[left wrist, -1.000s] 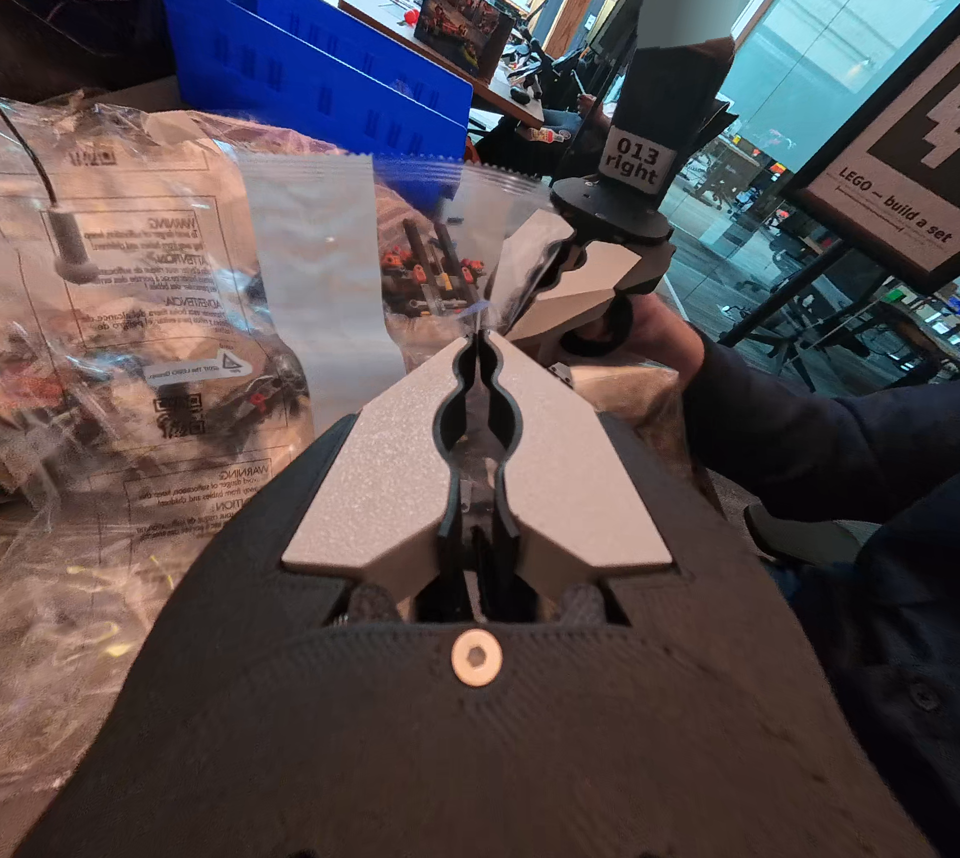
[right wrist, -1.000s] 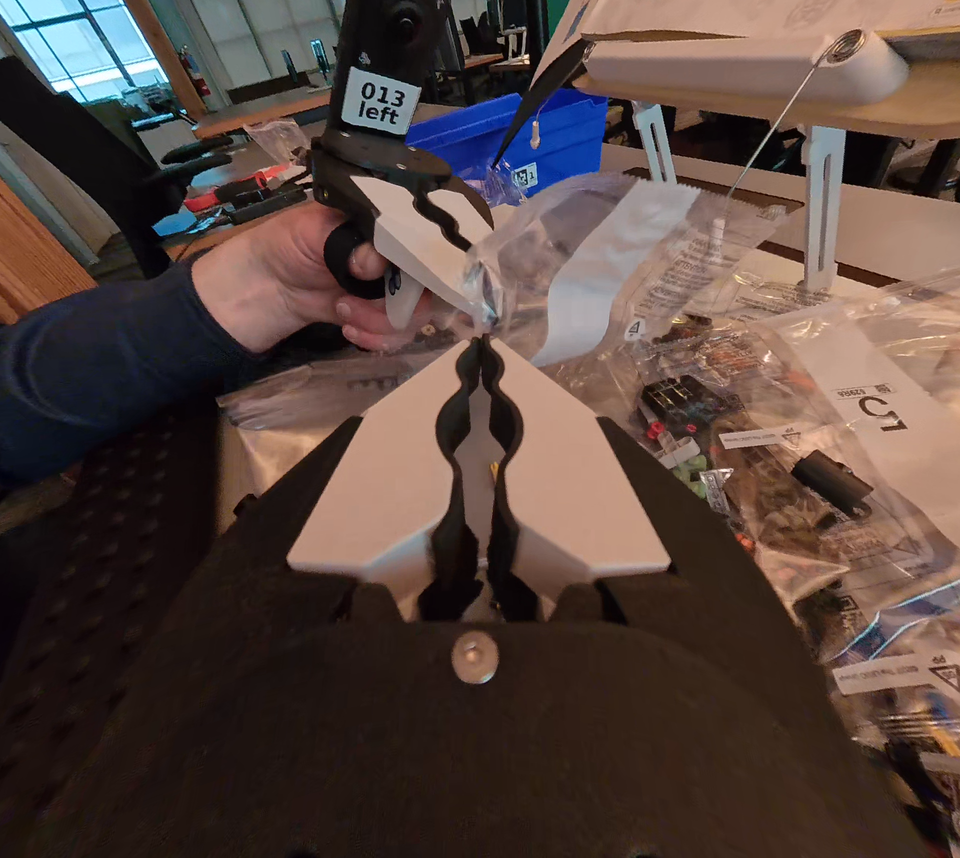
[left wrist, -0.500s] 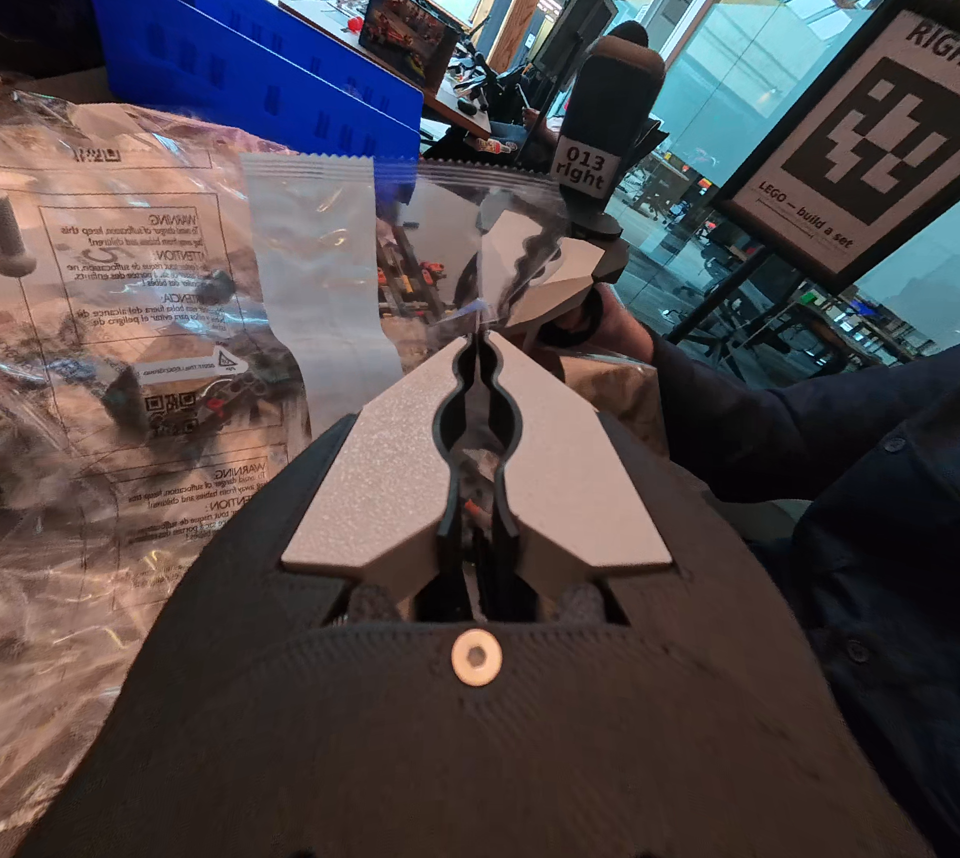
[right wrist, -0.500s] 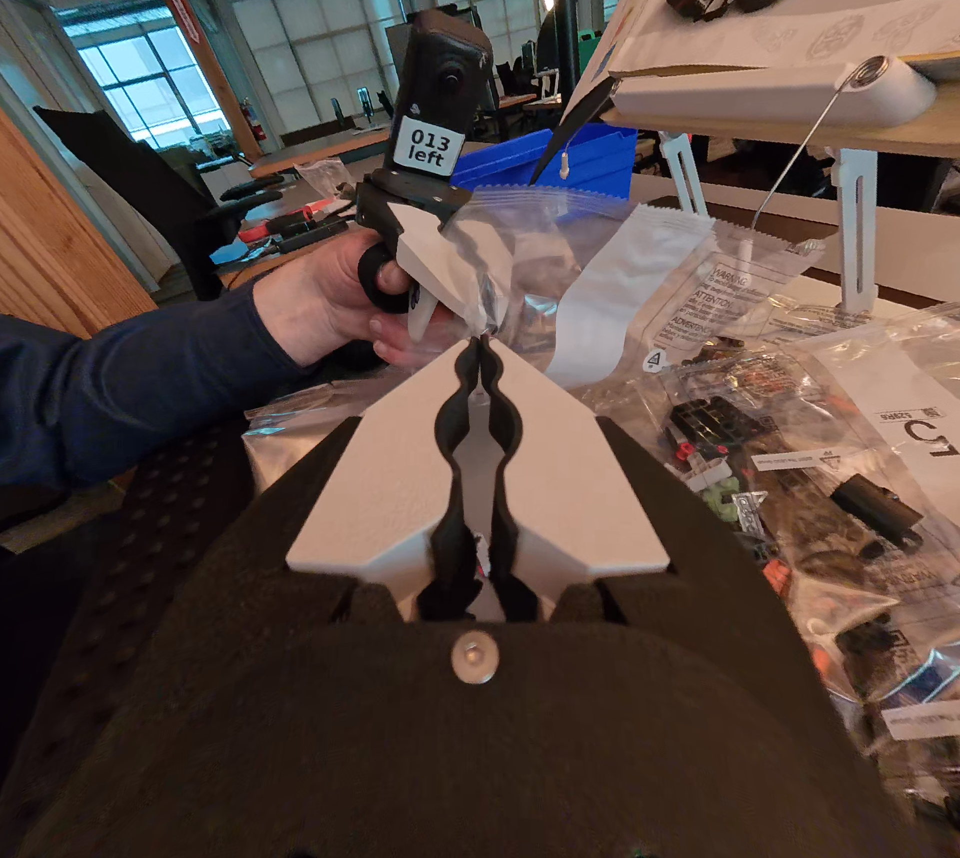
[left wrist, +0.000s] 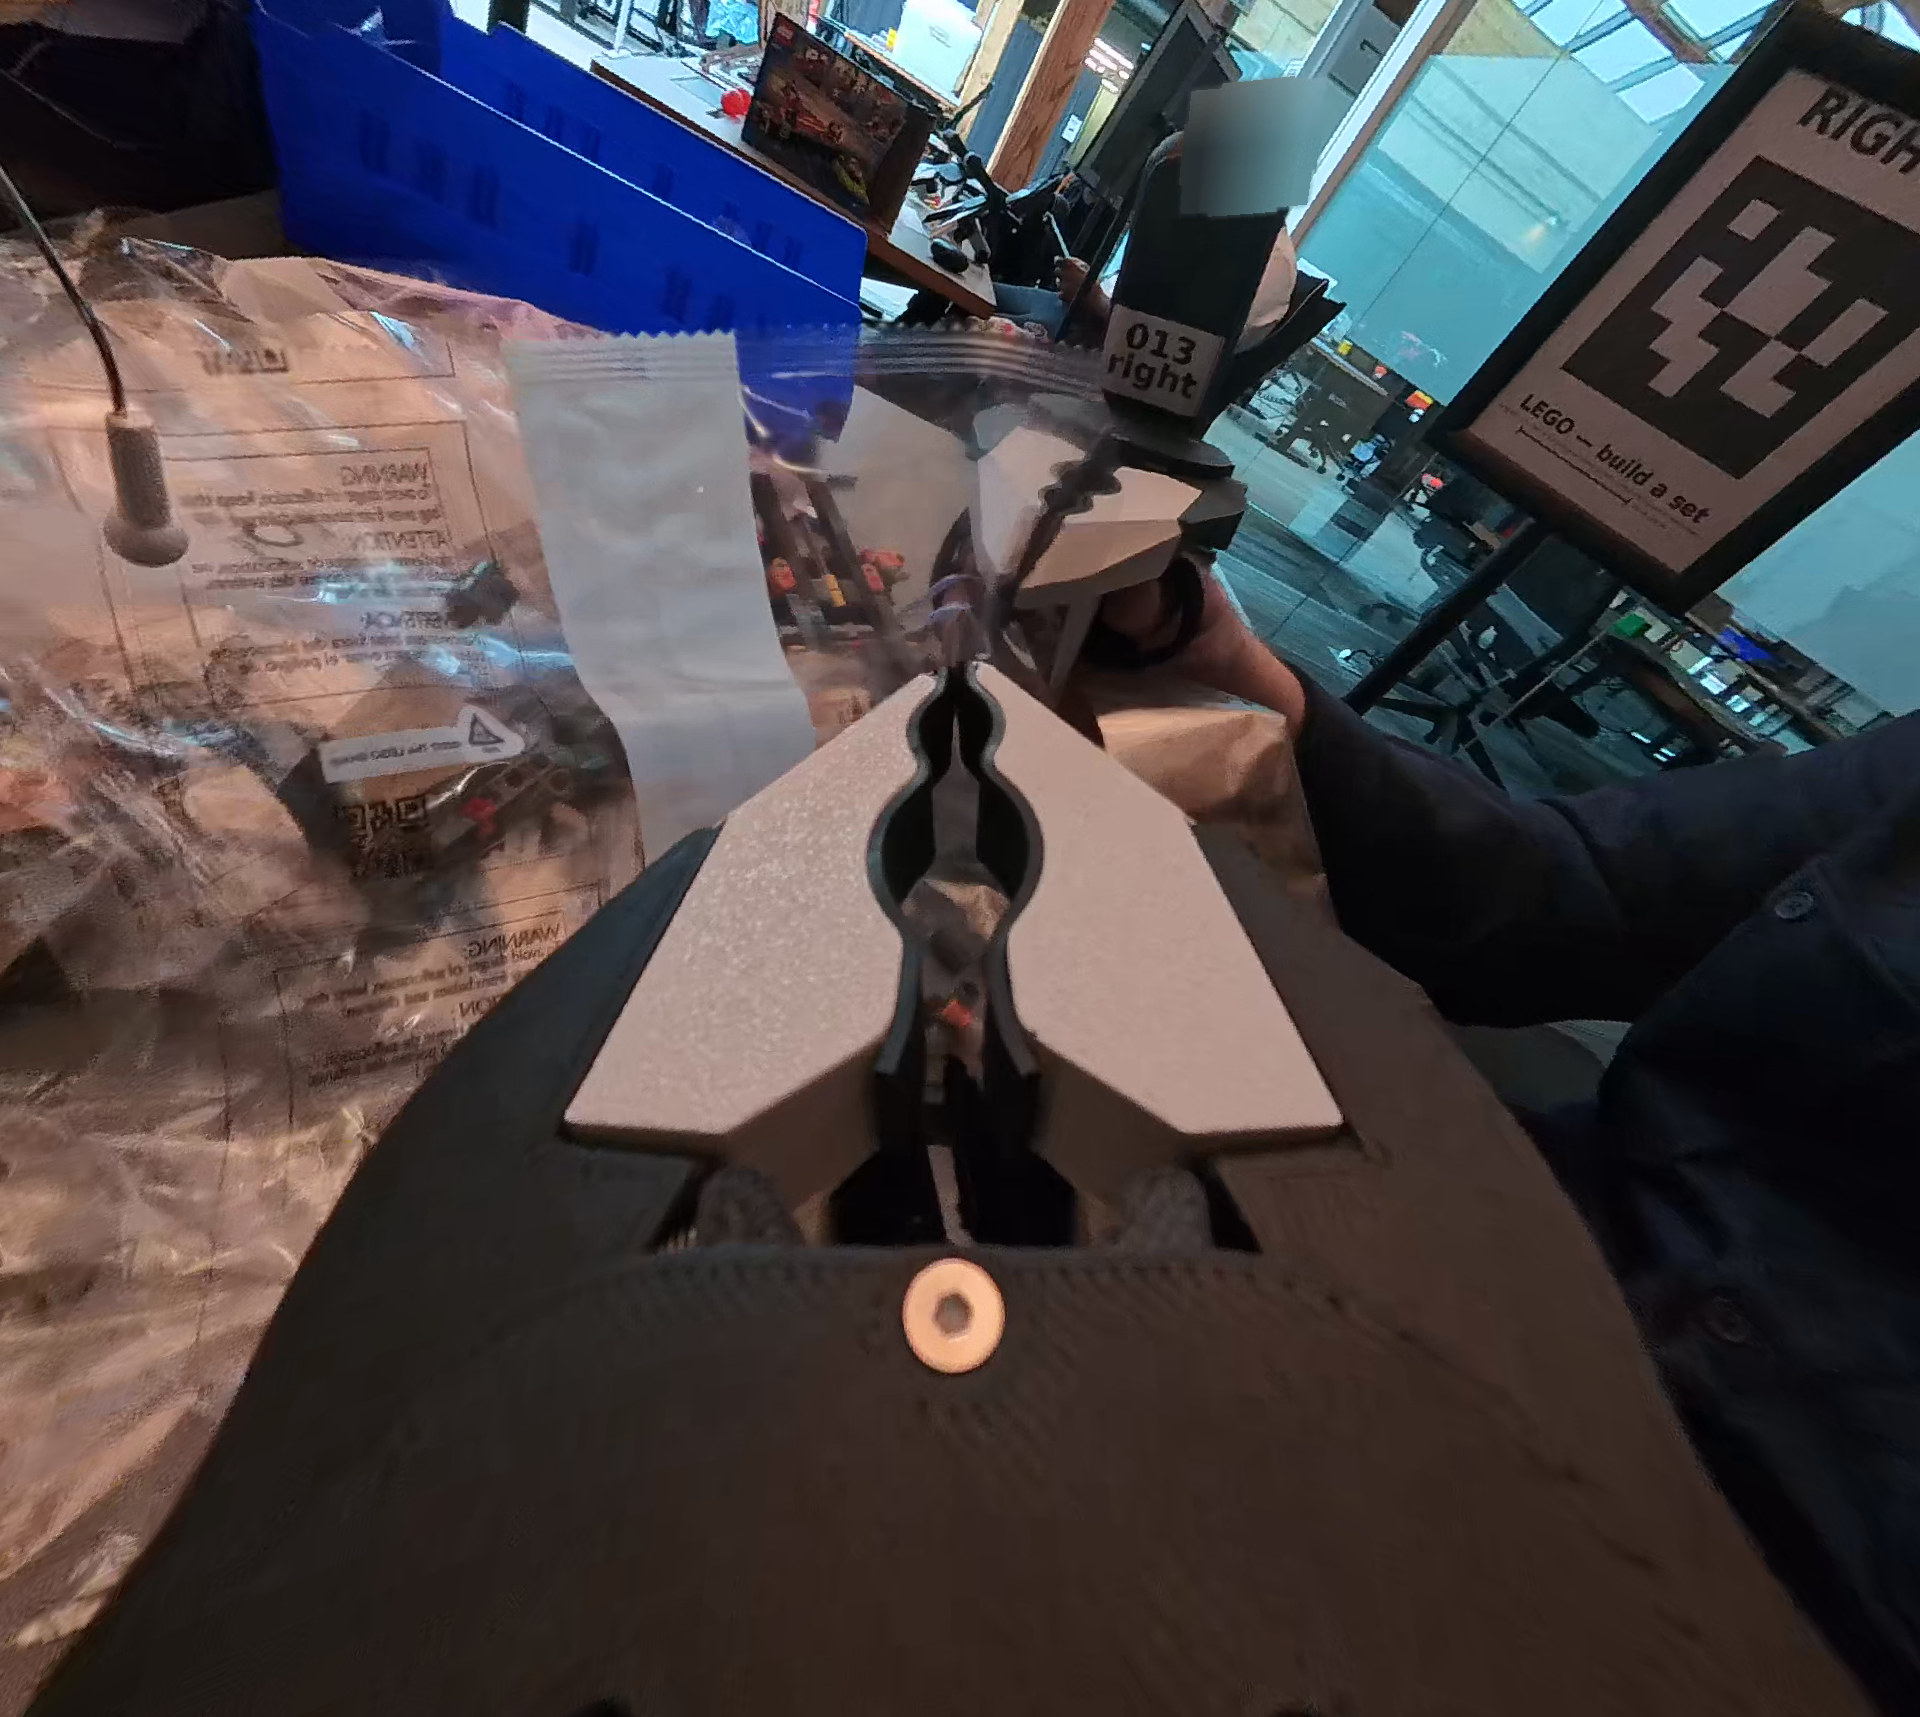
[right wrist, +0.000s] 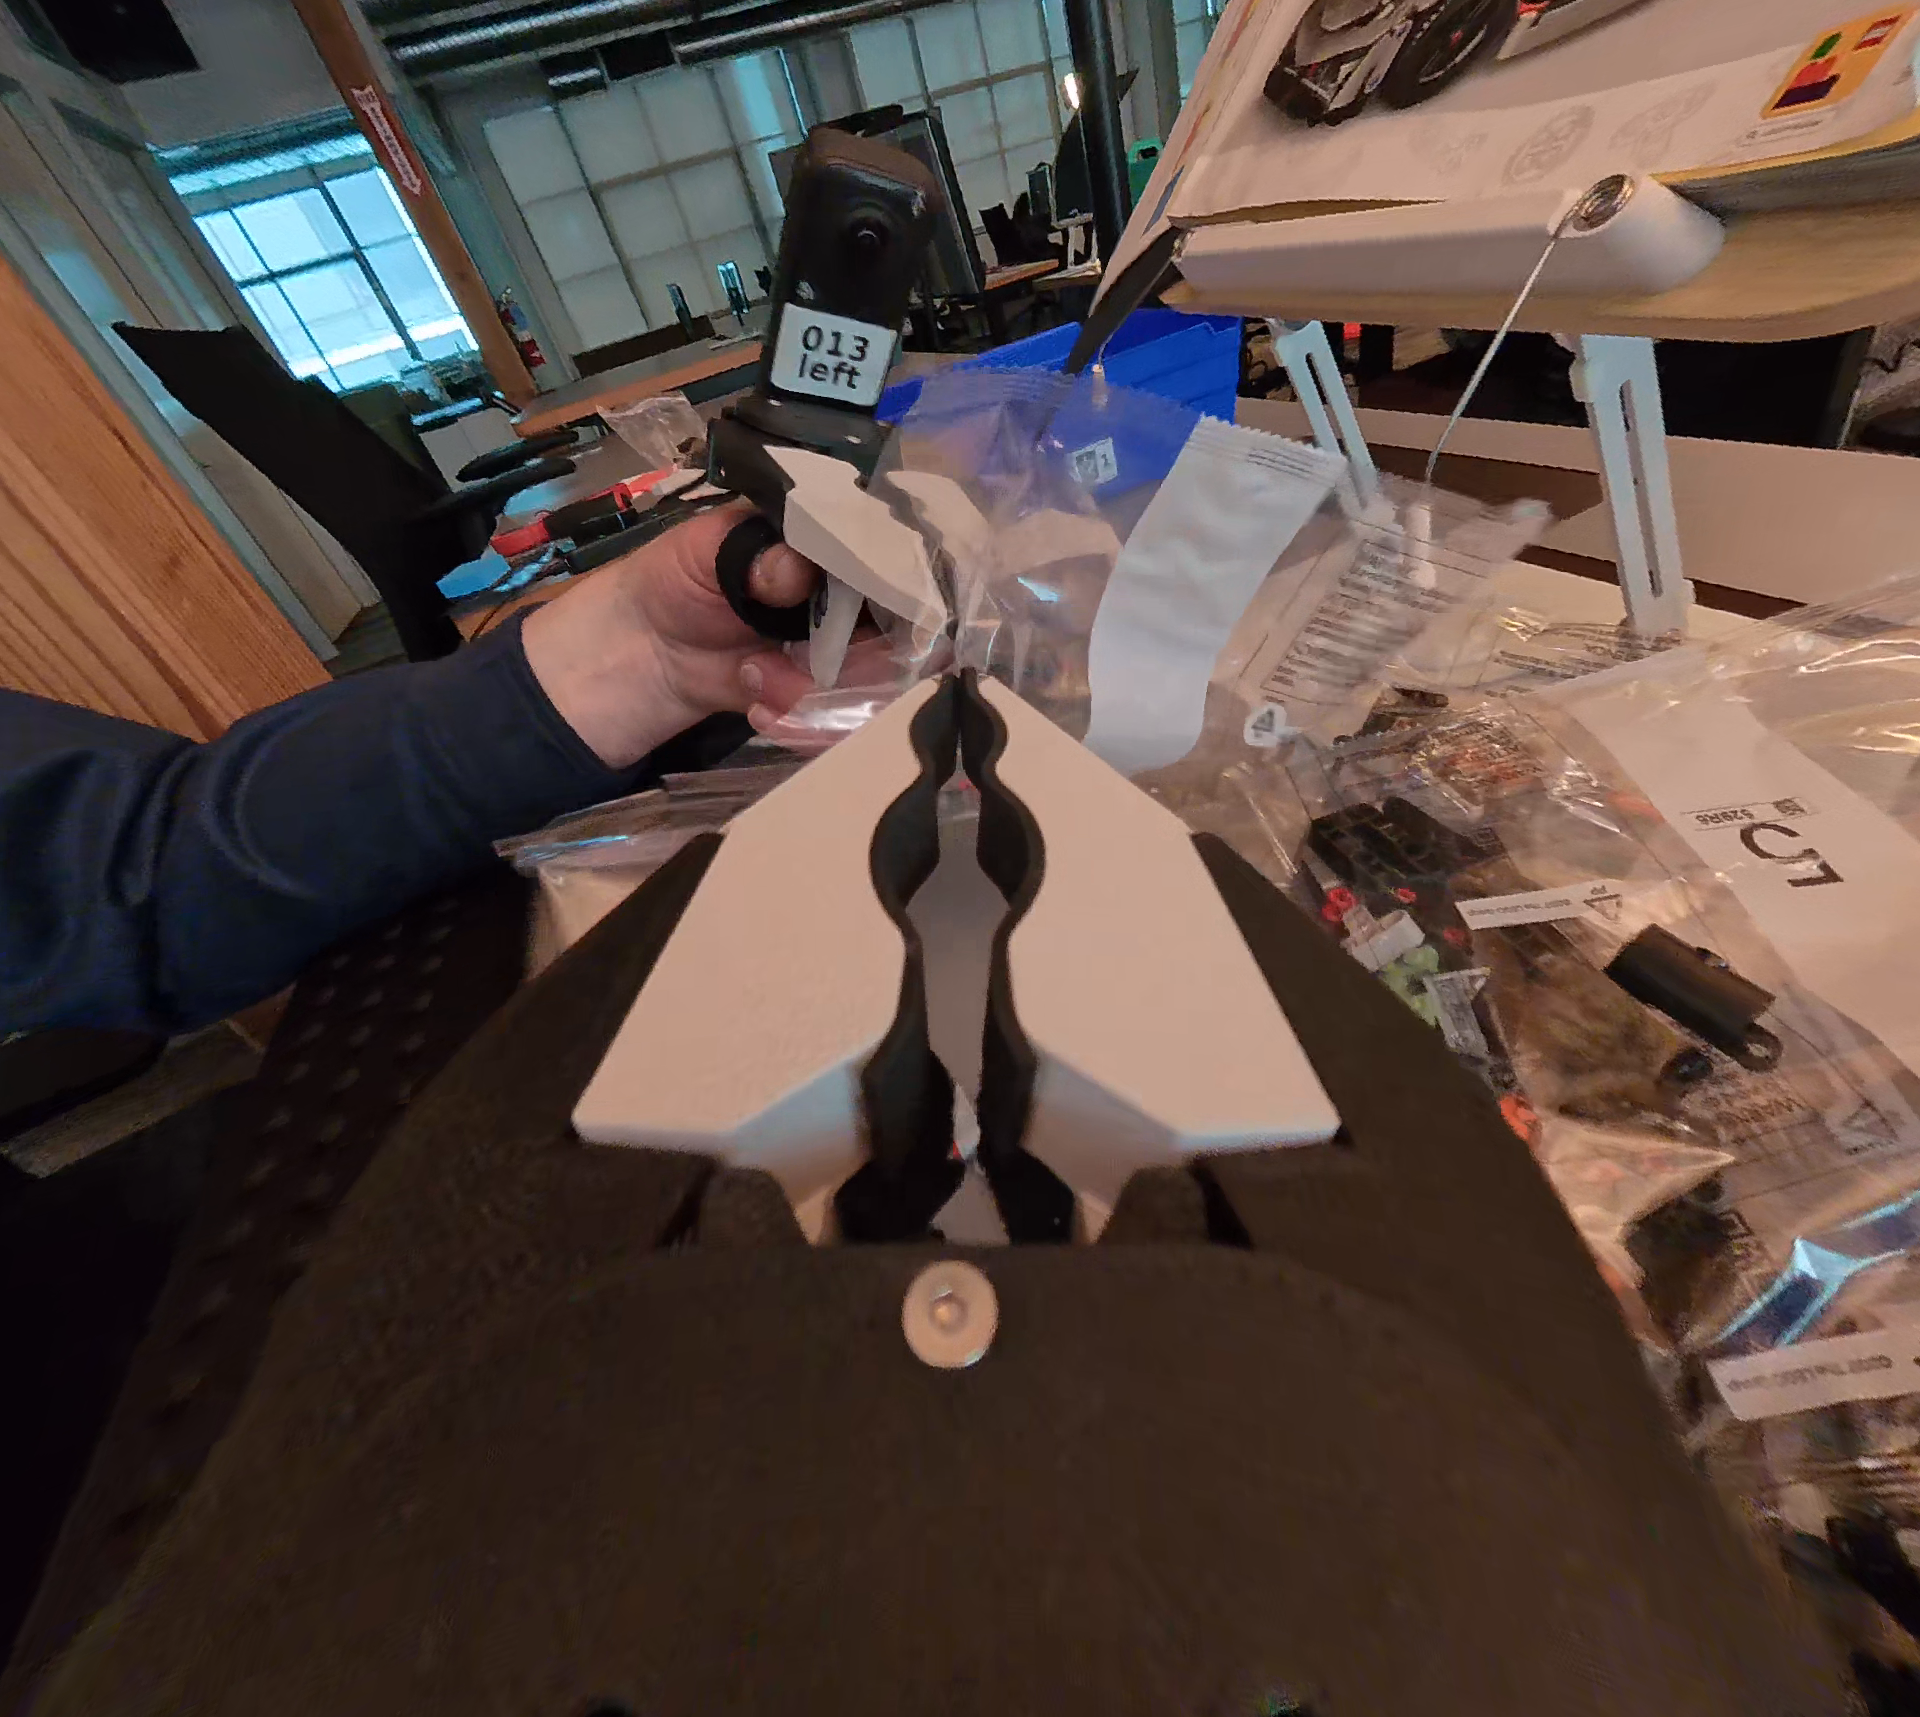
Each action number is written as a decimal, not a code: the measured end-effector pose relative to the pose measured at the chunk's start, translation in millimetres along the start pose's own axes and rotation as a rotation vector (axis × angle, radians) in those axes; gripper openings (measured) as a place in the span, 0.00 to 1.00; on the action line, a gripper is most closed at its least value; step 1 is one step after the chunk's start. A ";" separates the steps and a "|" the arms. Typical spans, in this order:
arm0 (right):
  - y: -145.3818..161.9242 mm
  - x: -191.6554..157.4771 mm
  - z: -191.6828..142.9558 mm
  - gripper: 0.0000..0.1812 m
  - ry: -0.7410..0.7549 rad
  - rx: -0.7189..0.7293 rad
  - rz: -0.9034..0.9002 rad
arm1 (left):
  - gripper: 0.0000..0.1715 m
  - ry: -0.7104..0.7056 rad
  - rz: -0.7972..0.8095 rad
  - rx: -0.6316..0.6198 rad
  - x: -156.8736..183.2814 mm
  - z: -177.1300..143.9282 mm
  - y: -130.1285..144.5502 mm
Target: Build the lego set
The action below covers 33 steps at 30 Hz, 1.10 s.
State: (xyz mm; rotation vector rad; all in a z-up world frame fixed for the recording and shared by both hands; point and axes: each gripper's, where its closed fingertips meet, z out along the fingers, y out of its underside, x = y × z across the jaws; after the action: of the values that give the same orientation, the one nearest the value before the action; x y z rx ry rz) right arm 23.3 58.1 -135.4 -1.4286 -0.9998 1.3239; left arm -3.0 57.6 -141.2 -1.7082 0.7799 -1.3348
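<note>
**Clear plastic pinched at one spot by both tongs: a sudden burst is the hazard**

Clear film of a sealed parts bag is held up off the table, and its white strip can be seen to the left of the left gripper. That gripper is closed narrow on a gathered fold of the film right at its tips. Just beyond and to the right of those tips, the right gripper is clamped on the same fold; in its own view the right gripper is likewise drawn tight on the film, with the left gripper just ahead of it.

A tear appears to be what is attempted. If the two grips are pulled apart sharply, the bag could split wide and the small bricks inside could be scattered among the other bags lying to the right. If the film is merely stretched, it may slip out of the smooth tips, since so little material is caught. The blue bin behind the bag is too far off to catch any spill.
</note>
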 end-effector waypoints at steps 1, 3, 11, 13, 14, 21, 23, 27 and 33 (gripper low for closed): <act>1.0 2.5 -1.1 0.00 0.015 -0.009 -0.005 | 0.00 -0.007 0.000 -0.003 -0.8 -0.1 0.2; 0.9 7.2 -4.6 0.00 0.042 -0.013 -0.010 | 0.00 -0.017 0.007 -0.004 -1.6 -2.3 -0.3; 4.5 27.3 -13.2 0.00 0.217 -0.080 -0.113 | 0.00 -0.065 0.046 -0.004 -3.4 -12.8 -5.8; 6.4 27.1 -12.2 0.00 0.242 -0.109 -0.162 | 0.00 -0.081 0.048 -0.011 -6.0 -10.3 -4.3; 5.8 26.0 -12.4 0.00 0.248 -0.116 -0.185 | 0.00 -0.093 0.052 -0.017 -7.4 -8.8 -3.6; -24.8 18.6 -33.1 0.16 0.440 -0.110 -0.440 | 0.00 -0.089 0.035 -0.038 -11.3 7.8 5.2; -35.9 -3.3 -32.8 0.11 0.429 -0.097 -0.534 | 0.00 -0.091 0.035 -0.058 -12.8 12.7 9.7; -10.8 -37.6 -6.1 0.07 0.274 -0.234 -0.560 | 0.00 -0.086 0.039 -0.061 -10.2 18.2 9.6; 41.9 5.0 2.4 0.05 0.376 -0.534 -0.531 | 0.00 -0.068 0.042 -0.052 -3.9 19.6 6.5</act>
State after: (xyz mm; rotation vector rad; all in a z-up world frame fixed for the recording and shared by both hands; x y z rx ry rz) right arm 20.4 52.6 -177.3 -1.5652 -1.4034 0.3934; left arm 15.0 62.2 -150.8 -1.7590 0.8137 -1.2316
